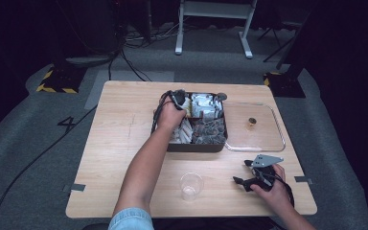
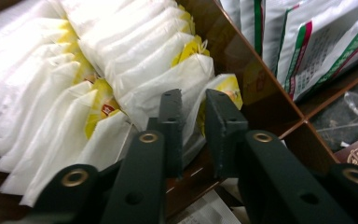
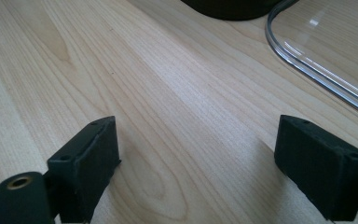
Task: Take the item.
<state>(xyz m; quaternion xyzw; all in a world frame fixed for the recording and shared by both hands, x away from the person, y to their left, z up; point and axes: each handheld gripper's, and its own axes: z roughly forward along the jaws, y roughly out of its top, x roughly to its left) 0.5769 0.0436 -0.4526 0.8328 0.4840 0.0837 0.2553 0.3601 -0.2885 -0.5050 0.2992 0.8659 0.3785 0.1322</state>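
A dark divided box [image 1: 196, 147] stands at the middle of the wooden table [image 1: 120, 143]. Its left compartment holds a row of white tea bags with yellow tags [image 2: 51, 93]. My left gripper [image 1: 181, 99] reaches down into that compartment. In the left gripper view its jaws [image 2: 193, 133] are pressed on one white tea bag [image 2: 192, 116] at the end of the row, beside the brown divider [image 2: 256, 93]. My right gripper [image 1: 242, 172] rests low over the table near the front right, and its jaws [image 3: 198, 154] stand wide apart with bare wood between them.
A clear plastic cup [image 1: 191, 186] stands near the front edge, between the two arms. A clear lid [image 1: 268, 141] with a small knob [image 1: 252, 122] lies right of the box; its edge [image 3: 307, 70] is ahead of the right gripper. Other compartments hold white-green-red packets [image 2: 317, 42] and dark sachets [image 1: 210, 130].
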